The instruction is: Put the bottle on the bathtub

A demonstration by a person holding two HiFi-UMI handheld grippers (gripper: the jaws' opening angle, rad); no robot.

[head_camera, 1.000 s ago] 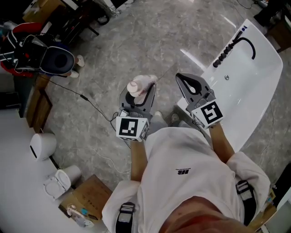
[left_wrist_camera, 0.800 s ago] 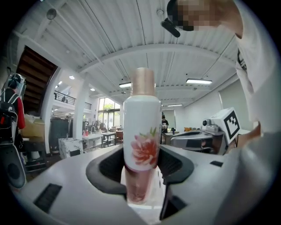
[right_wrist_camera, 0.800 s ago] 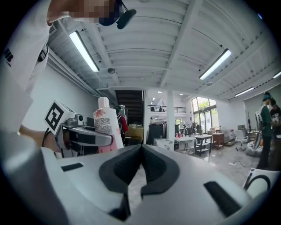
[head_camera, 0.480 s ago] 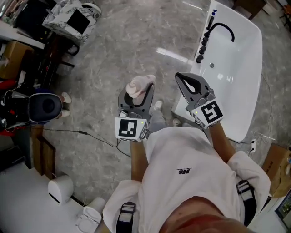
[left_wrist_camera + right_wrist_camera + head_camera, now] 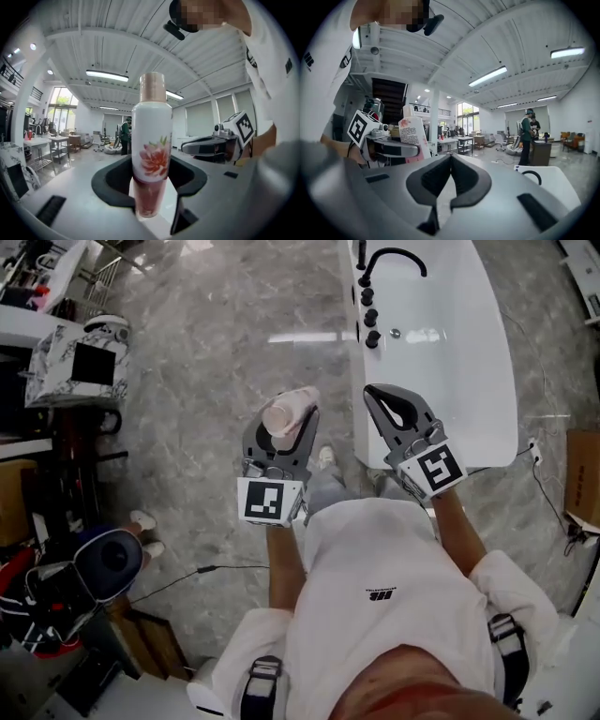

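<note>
My left gripper (image 5: 285, 423) is shut on a white bottle (image 5: 289, 409) with a pink flower print and a rose-gold cap. In the left gripper view the bottle (image 5: 151, 140) stands upright between the jaws of the left gripper (image 5: 150, 162). Beside it, my right gripper (image 5: 382, 396) is shut with nothing in it; in its own view the right gripper (image 5: 450, 157) has its jaws touching. The white bathtub (image 5: 487, 352) lies just ahead of the right gripper, on the floor. From the right gripper view I see the held bottle (image 5: 412, 133) at left and the bathtub (image 5: 553, 180) at right.
A black faucet (image 5: 394, 257) and several black knobs (image 5: 370, 310) sit on the tub's left rim. Shelves and boxes (image 5: 70, 362) crowd the left. A dark round bin (image 5: 112, 559) and a cable (image 5: 187, 576) lie at the lower left. A person (image 5: 527, 136) stands far off.
The view has swung round: the bathtub went from the right side to straight ahead at the top. Both grippers kept their pose before the person, the left still holding the bottle.
</note>
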